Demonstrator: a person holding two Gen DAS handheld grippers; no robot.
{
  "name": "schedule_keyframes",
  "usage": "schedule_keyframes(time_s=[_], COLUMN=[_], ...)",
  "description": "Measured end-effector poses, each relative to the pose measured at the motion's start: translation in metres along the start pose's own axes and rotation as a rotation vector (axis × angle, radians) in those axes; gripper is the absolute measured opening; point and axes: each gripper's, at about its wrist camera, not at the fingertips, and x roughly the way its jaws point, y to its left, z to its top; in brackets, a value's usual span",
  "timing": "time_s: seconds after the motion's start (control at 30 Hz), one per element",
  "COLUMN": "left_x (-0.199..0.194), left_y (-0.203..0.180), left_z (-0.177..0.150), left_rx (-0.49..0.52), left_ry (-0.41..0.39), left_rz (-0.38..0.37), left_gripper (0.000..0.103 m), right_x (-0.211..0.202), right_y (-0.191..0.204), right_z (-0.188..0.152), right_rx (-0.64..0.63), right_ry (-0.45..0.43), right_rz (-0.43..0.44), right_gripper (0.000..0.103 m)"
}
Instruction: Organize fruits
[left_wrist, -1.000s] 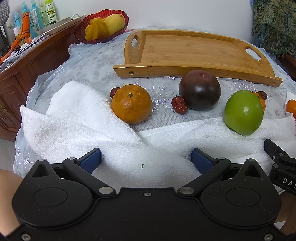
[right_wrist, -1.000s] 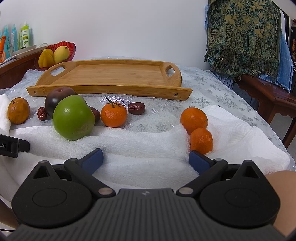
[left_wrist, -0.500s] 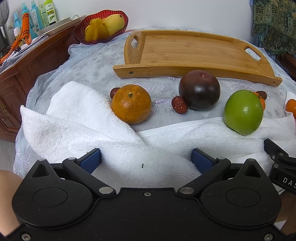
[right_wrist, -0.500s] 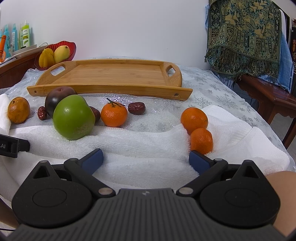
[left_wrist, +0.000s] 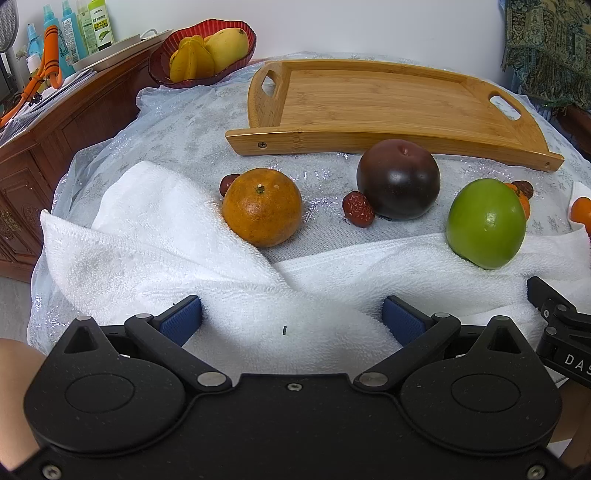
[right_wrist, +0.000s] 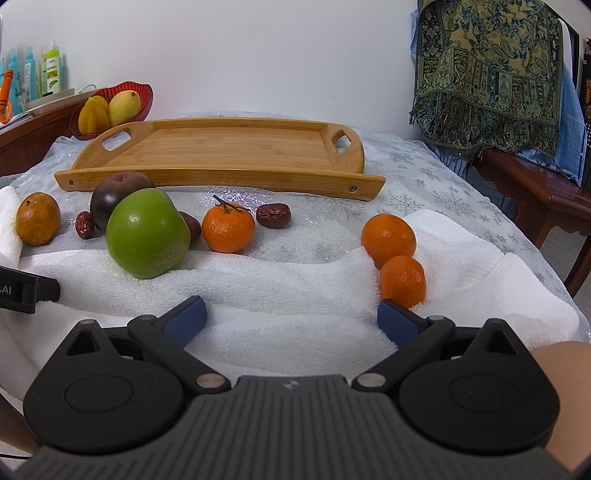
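A green apple and dark purple plum sit near orange tangerines, wrinkled dark-red dates, a white towel, a snowflake-patterned tablecloth and a tan bamboo tray.

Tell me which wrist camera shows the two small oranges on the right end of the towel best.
The right wrist view. Both small oranges sit whole and unobstructed on the white towel, just beyond the open right gripper. The left wrist view catches only an orange sliver at its right edge, too little to tell which one it is.
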Motion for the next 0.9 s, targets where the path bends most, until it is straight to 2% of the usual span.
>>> schedule_keyframes(time_s=[0.73,0.9], left_x=[0.0000,-0.0001], left_y=[0.0021,0.0014], left_z=[0.0024,-0.0019], left_rx=[-0.002,0.024], left_ry=[0.004,-0.025], left_rz=[-0.011,-0.011], left_gripper=[0.103,0.103], right_x=[0.0009,0.0019], right_y=[0.0015,0.0026], right_z=[-0.0003,-0.0025], right_rx=[0.010,0.004], right_ry=[0.002,-0.002], right_rz=[-0.013,-0.014], right_gripper=[0.103,0.103])
